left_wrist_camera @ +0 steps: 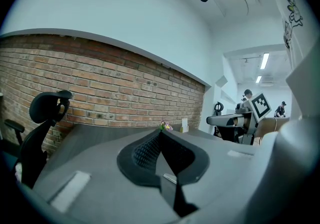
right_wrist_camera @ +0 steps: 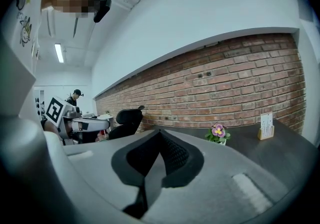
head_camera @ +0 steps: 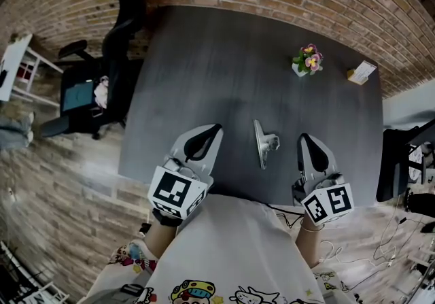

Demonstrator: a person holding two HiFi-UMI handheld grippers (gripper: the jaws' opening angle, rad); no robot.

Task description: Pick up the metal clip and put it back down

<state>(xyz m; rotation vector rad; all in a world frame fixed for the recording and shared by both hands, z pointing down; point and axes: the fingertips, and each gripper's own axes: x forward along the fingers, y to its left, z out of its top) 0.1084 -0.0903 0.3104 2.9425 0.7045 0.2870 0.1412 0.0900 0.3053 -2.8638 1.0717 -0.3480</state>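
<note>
Left gripper (head_camera: 216,128): lower centre, jaws together, empty
Right gripper (head_camera: 303,137): lower right, likewise
Metal clip (head_camera: 264,143): between them; probably light, stiff, slick; grip its raised handle

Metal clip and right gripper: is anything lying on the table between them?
Nothing. In the head view, only bare dark table separates the metal clip from the shut right gripper.

We can read no words, numbers or brand names anywhere. The cube (head_camera: 177,190) on the left tongs (head_camera: 215,128) and the cube (head_camera: 328,203) on the right tongs (head_camera: 303,138) show only black-and-white square patterns, no letters. The card (head_camera: 361,72) at the worktop's (head_camera: 224,64) far right bears print too small to read.
</note>
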